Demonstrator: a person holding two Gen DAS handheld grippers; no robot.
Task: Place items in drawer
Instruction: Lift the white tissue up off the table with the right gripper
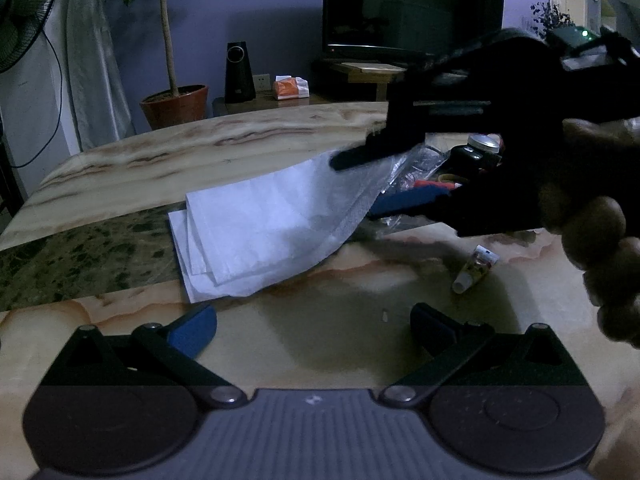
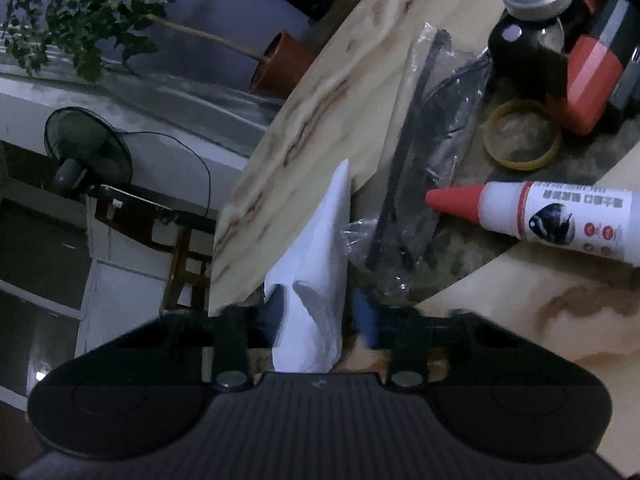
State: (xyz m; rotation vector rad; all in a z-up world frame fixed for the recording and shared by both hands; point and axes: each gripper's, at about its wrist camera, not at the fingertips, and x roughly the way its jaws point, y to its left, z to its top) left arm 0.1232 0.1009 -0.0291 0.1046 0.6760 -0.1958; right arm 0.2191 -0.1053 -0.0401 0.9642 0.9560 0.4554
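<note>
A folded white paper (image 1: 260, 232) lies on the marble table (image 1: 140, 152), its right end raised off the top. My right gripper (image 1: 372, 184) comes in from the right, rolled on its side, one finger over that raised end and the blue-padded one under it. In the right wrist view the paper (image 2: 316, 280) stands between the pads of the right gripper (image 2: 318, 316). One pad touches it and a thin gap shows at the other. My left gripper (image 1: 314, 328) hovers open over bare table in front of the paper, holding nothing. No drawer is in view.
A small tube (image 1: 474, 270) lies right of the left gripper. Past the paper lie a clear bag of black ties (image 2: 420, 152), a red-tipped glue bottle (image 2: 540, 216), a yellow ring (image 2: 520, 136), a black silver-capped bottle (image 2: 528, 20) and a red-and-grey object (image 2: 592, 80).
</note>
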